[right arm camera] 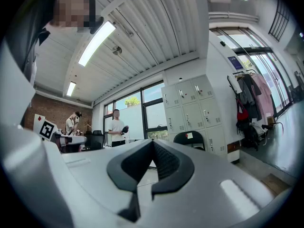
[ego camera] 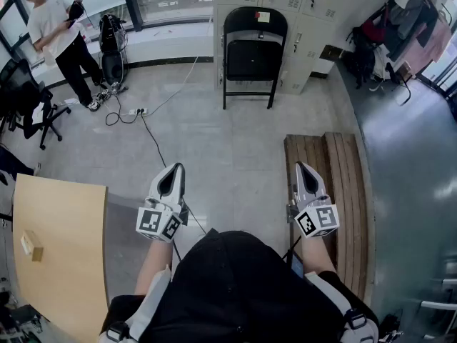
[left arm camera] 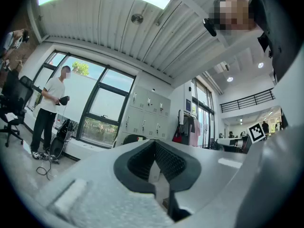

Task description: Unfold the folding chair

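The black folding chair (ego camera: 251, 54) stands upright against the grey lockers (ego camera: 300, 6), a few steps ahead across bare floor. It looks folded flat, and a small label sits on its backrest. Its top also shows in the left gripper view as the chair (left arm camera: 134, 137) and in the right gripper view as the chair (right arm camera: 190, 137). My left gripper (ego camera: 173, 168) and right gripper (ego camera: 301, 167) are held side by side at waist height, pointing towards the chair and far short of it. Both are shut with nothing between the jaws, as the left gripper (left arm camera: 154, 142) and right gripper (right arm camera: 153, 144) show close up.
A slatted wooden bench (ego camera: 335, 191) lies right under my right hand. A wooden table (ego camera: 57, 249) is at my left. A cable (ego camera: 153, 141) runs across the floor. A person (ego camera: 61, 38) stands at the back left by an office chair (ego camera: 32, 109). Clothes hang at the back right (ego camera: 407, 27).
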Demonstrator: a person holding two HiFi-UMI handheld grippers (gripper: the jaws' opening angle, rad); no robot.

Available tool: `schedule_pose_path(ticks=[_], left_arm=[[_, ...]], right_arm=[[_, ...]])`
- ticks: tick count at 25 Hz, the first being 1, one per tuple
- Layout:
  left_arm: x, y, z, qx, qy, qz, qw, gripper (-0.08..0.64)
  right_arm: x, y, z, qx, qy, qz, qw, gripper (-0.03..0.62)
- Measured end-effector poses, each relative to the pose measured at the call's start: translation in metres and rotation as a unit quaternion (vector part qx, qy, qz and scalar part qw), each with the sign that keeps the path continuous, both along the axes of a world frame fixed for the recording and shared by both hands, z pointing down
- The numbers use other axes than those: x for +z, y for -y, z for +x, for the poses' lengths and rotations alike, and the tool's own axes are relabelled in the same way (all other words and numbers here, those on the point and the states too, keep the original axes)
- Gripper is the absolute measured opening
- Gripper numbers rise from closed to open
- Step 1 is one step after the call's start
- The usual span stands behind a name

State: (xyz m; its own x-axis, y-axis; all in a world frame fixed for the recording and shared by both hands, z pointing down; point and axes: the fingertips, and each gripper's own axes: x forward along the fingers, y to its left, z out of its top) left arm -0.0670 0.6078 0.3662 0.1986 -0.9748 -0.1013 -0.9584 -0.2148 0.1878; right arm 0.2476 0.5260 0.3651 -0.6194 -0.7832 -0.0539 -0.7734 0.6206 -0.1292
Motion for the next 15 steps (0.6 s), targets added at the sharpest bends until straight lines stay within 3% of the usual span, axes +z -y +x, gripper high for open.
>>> schedule_pose_path(ticks=[15], left_arm=[[0.005,0.022,0.061,0.001,-0.002,-0.006,1.0000,0.003]], right_arm=[[0.011,0.017,0.062,0.002,-0.004,-0.014,1.000,0.003]])
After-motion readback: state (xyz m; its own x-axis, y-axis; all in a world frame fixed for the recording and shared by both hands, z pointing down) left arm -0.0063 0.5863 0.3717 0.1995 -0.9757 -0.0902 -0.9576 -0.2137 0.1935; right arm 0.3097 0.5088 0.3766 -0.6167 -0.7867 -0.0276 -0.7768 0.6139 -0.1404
